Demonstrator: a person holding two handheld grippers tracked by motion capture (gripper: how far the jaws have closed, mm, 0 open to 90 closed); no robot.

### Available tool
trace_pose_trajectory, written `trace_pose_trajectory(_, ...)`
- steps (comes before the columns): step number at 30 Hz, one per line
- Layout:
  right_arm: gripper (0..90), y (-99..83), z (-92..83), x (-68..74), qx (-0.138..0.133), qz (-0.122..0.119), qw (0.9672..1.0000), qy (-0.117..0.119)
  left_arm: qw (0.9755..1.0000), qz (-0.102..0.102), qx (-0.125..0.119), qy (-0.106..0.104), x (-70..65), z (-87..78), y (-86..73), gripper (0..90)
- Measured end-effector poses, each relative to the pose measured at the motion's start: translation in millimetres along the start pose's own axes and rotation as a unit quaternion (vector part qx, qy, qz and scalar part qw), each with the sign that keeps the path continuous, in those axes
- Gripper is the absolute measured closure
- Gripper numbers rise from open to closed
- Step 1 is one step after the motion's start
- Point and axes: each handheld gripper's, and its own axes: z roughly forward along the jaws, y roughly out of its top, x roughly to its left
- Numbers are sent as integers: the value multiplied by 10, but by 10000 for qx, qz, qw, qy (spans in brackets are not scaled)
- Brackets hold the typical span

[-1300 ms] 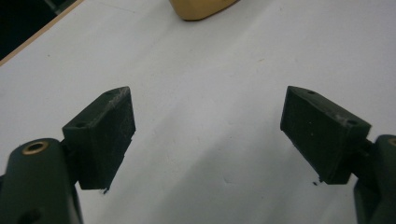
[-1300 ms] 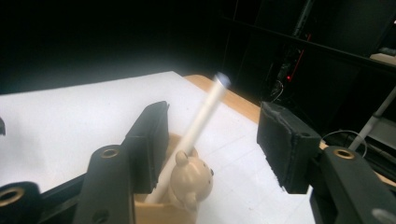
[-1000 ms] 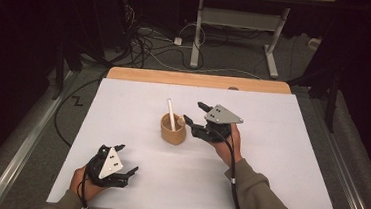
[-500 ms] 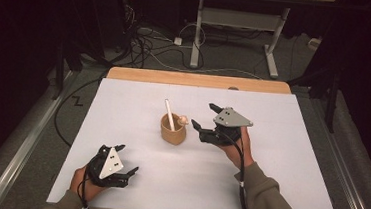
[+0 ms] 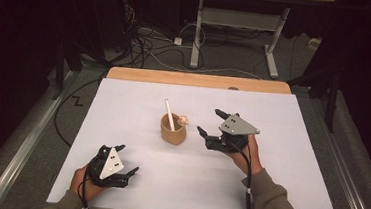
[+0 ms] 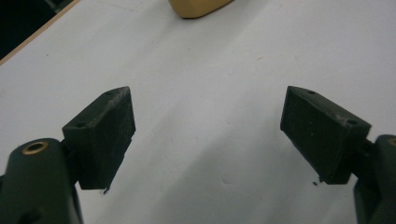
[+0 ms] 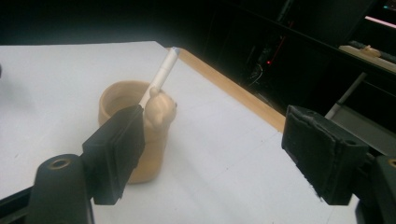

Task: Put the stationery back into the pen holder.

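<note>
1 cup (image 5: 173,131), 1 pen (image 5: 169,115), 2 grippers (image 5: 211,124)

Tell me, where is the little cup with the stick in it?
In the high view the cup stands near the middle of the white table, just left of the right gripper, apart from its open fingers.

Table sheet (image 5: 138,106) plain white, far edge strip light wood. Cup (image 5: 173,130) tan, small figure on rim same tan. Stick (image 5: 169,114) in cup white, tip pale blue. Both grippers black; plate on right gripper (image 5: 210,122) grey, on left gripper (image 5: 127,159) white-grey. Sleeves olive-grey.
</note>
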Motion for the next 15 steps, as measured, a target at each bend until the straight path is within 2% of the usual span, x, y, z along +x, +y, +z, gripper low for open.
trace_pose_trajectory(5,222,-36,-105,-2,34,-72,10000,-24,10000,18,7,-2,-2,0,1,172)
trace_pose_trajectory(9,222,-82,-181,-7,13,-18,9999,107,10000,32,0,5,-4,-5,3,172)
trace_pose_trajectory(15,225,-142,-307,-1,-36,-190,9998,41,10000,49,2,11,-1,-8,3,172)
